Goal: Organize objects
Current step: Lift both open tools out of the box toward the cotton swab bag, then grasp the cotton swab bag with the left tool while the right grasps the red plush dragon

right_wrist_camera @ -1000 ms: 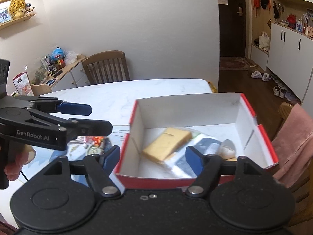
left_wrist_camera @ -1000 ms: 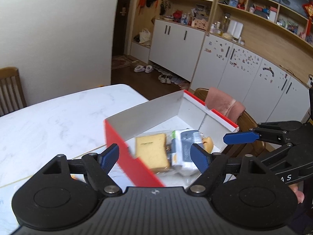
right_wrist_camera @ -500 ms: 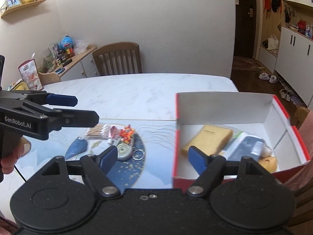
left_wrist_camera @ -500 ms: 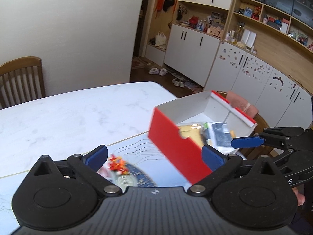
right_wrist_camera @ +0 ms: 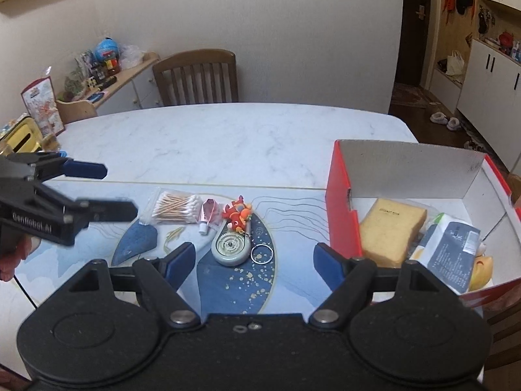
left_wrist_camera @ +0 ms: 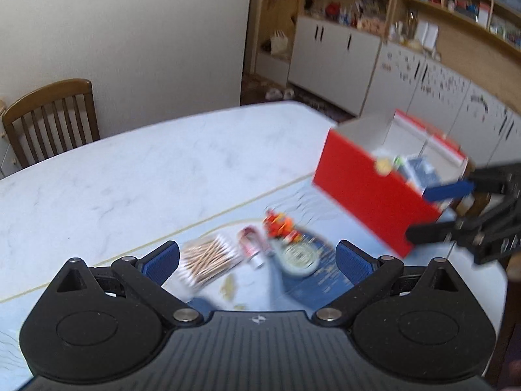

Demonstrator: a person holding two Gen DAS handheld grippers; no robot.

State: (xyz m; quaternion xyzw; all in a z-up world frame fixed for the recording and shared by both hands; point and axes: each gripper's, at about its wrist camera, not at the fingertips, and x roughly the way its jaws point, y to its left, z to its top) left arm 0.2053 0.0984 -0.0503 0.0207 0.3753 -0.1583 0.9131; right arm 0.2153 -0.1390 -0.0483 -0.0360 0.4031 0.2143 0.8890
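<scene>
A small cluster of loose things lies on the blue patterned mat near the front of the marble desk: a bag of cotton swabs, just beside it a small pink tube, then an orange plush keychain resting against a round grey-green case with a key ring beside it. To their right stands a red box, open at the top, holding a wrapped slice of cake, a grey-blue packet and a yellowish item in the corner that is too hidden to name. The left gripper hangs above the swabs and tube with its jaws spread wide, having just been opening, and nothing sits between them. The right gripper is also wide apart and empty, its jaws having just eased further open, framing the round case below. A wooden chair stands behind the desk against the wall.
</scene>
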